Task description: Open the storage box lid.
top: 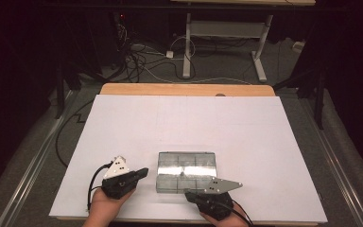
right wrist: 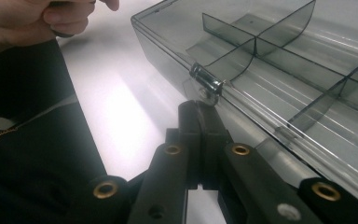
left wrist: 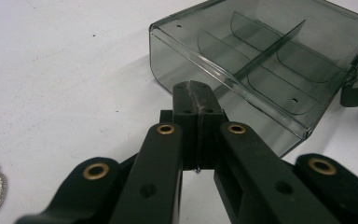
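While the clear compartment box lies shut near the front edge of the white surface, the left hand-held gripper and right hand-held gripper flank it, jaws together, empty. Step: approach. Next, likely the latch, needing the right jaws parted.

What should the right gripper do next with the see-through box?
Probably nudge forward and lift the small latch on the clear box. The right gripper sits shut just in front of that latch, the lid looks closed, and the left gripper, also shut, rests by the box's corner.
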Demonstrator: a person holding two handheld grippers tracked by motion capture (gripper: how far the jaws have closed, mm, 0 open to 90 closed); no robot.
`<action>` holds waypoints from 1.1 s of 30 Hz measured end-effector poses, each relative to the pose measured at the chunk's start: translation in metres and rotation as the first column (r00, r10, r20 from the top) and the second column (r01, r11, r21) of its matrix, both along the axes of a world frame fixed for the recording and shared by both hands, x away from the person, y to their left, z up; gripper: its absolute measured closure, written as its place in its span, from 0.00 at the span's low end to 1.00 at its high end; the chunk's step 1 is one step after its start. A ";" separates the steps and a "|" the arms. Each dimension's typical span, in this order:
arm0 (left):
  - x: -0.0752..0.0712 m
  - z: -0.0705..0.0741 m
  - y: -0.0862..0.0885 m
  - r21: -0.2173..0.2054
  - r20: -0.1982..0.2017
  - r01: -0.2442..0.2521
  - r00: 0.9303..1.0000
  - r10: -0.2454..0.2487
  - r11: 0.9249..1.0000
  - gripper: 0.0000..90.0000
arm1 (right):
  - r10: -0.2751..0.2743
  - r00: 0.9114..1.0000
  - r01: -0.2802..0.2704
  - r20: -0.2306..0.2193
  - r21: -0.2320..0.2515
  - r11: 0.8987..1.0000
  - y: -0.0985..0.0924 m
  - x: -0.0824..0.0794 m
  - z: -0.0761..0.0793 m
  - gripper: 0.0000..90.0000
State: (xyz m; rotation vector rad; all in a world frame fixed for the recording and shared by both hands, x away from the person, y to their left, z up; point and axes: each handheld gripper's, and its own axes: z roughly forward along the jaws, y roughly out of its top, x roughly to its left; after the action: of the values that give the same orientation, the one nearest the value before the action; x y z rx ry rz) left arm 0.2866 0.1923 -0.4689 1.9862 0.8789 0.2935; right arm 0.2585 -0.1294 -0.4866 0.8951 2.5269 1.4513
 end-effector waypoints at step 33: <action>0.001 0.000 0.001 -0.002 0.001 0.004 1.000 -0.004 1.000 0.97 | 0.006 1.000 -0.007 0.021 0.055 0.998 -0.004 0.000 0.003 1.00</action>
State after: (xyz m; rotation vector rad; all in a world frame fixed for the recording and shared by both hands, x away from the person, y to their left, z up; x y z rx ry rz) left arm 0.2874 0.1930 -0.4690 1.9855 0.8744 0.2906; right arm 0.2588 -0.1335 -0.4832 0.8753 2.4883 1.5318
